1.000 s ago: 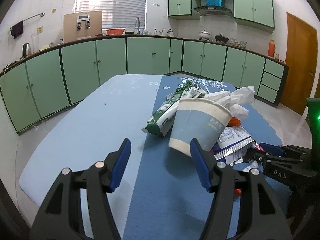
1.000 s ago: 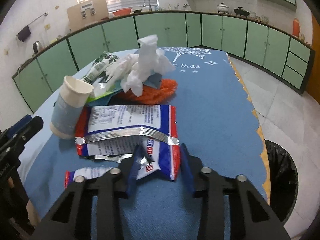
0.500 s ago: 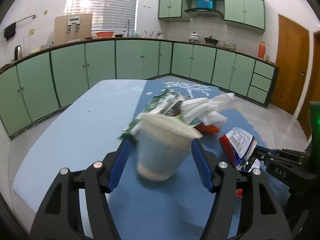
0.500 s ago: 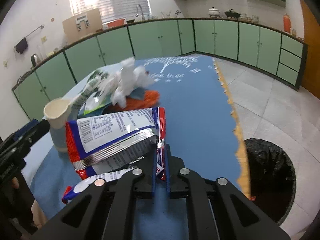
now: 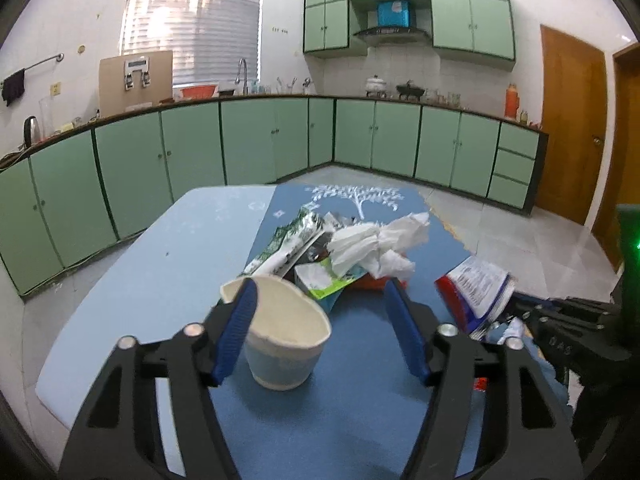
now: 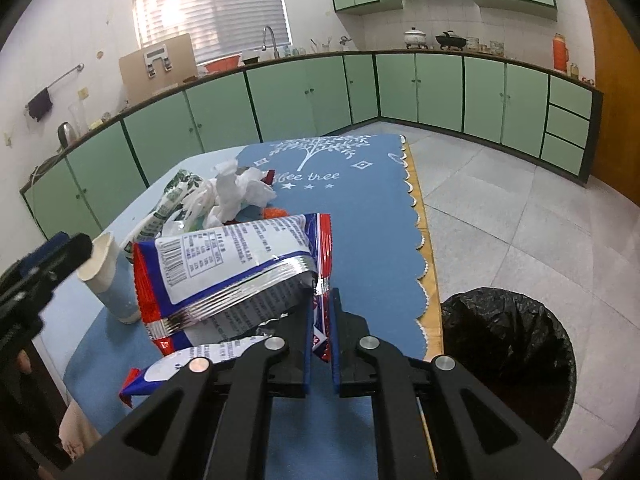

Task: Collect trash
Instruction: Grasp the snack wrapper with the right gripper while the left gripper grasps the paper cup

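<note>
left tool (image 5: 320, 328): jaws spread wide, level; right tool (image 6: 320, 332): jaws nearly closed, pinching

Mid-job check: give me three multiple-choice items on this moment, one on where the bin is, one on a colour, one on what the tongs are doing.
1. Where is the trash bin?
A. On the table
B. On the floor, past the table's scalloped edge
C. Under the sink

2. What colour is the bin's liner?
A. Black
B. White
C. Green

3. What state are the right tongs in?
A. Open over the tissue
B. Shut on nothing
C. Shut on the snack wrapper

Answers:
1 B: the right wrist view shows the bin on the tiled floor beside the blue table.
2 A: the bag lining it is black.
3 C: the wrapper's edge is pinched between the closed jaws, while the left tongs stand open around the paper cup.
</note>
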